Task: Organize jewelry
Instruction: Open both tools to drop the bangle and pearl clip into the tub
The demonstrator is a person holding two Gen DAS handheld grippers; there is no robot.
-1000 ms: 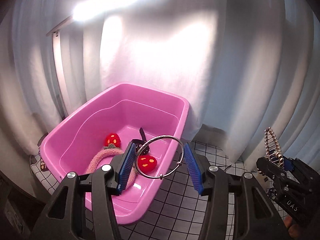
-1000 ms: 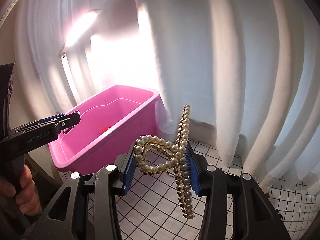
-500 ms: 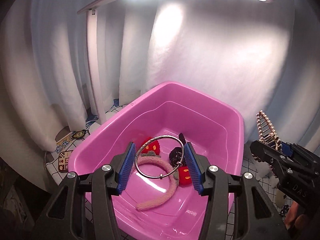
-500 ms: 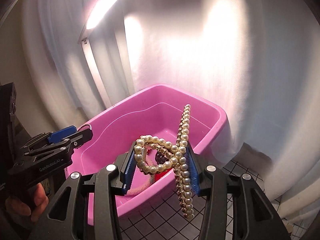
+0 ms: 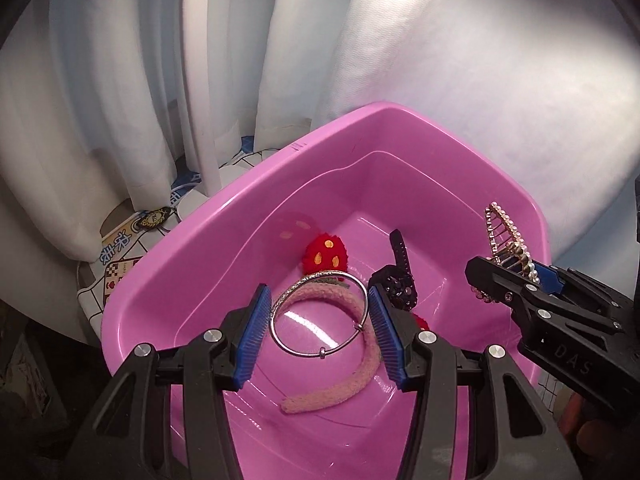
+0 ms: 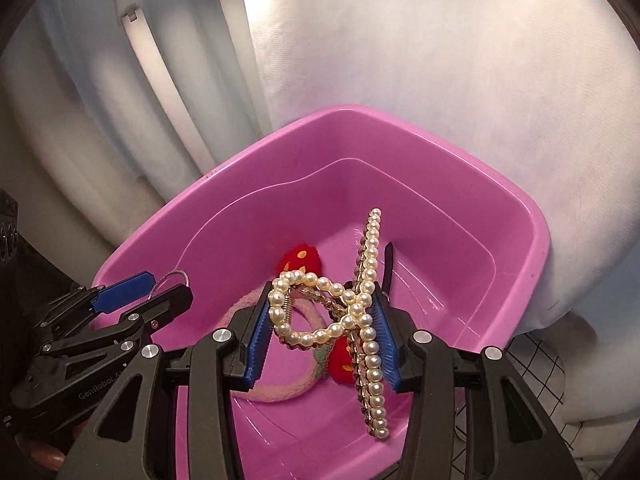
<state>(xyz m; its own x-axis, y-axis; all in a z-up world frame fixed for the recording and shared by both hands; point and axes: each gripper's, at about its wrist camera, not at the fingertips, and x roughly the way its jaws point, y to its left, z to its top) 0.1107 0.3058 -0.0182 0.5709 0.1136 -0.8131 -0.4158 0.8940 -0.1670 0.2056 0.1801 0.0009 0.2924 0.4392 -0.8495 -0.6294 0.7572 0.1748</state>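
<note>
My left gripper [image 5: 318, 330] is shut on a silver bangle [image 5: 292, 350] and holds it above the pink tub [image 5: 240, 200]. My right gripper [image 6: 320, 340] is shut on a pearl hair claw [image 6: 370, 320], also above the tub [image 6: 440, 148]. In the tub lie a pink fuzzy headband [image 5: 352, 384], red strawberry pompoms [image 5: 326, 258] and a black beaded hair clip [image 5: 396, 284]. The right gripper with the claw [image 5: 506, 240] shows at the right of the left wrist view. The left gripper [image 6: 132, 304] shows at the left of the right wrist view.
White curtains [image 5: 440, 60] hang close behind and beside the tub. A grid-patterned table surface [image 6: 536, 364] shows at the tub's right. Small printed cards [image 5: 120, 248] lie on the surface left of the tub. A lamp arm [image 6: 144, 36] stands at the left.
Both grippers have moved in over the tub and tilted down toward its inside. Each still holds its item.
</note>
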